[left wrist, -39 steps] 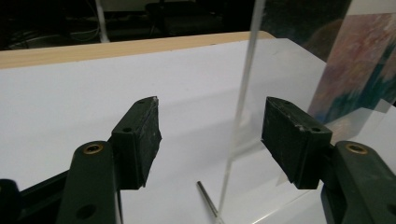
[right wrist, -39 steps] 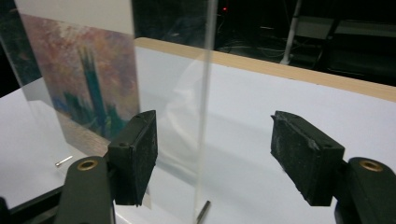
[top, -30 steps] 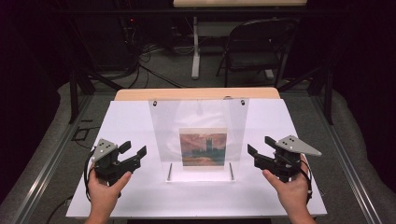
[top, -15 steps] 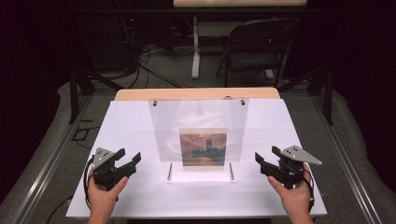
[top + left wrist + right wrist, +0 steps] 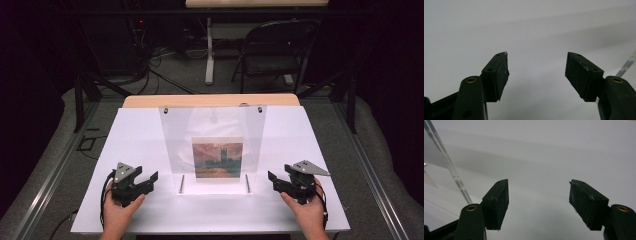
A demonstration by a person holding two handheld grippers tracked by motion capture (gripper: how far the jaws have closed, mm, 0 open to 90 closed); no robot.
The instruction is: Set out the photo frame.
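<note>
Clear acrylic stand, matte white table, flat rect. panel.

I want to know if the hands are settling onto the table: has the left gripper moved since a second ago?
Yes. In the high view the left gripper has sunk toward the white table's near edge, now lower against the clear picture stand, jaws open and empty.

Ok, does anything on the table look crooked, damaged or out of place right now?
Nothing stands out. The clear acrylic stand sits upright and square in the middle of the white table, with the painting print straight inside it. The left tongs and right tongs are open and empty, one on each side.
</note>
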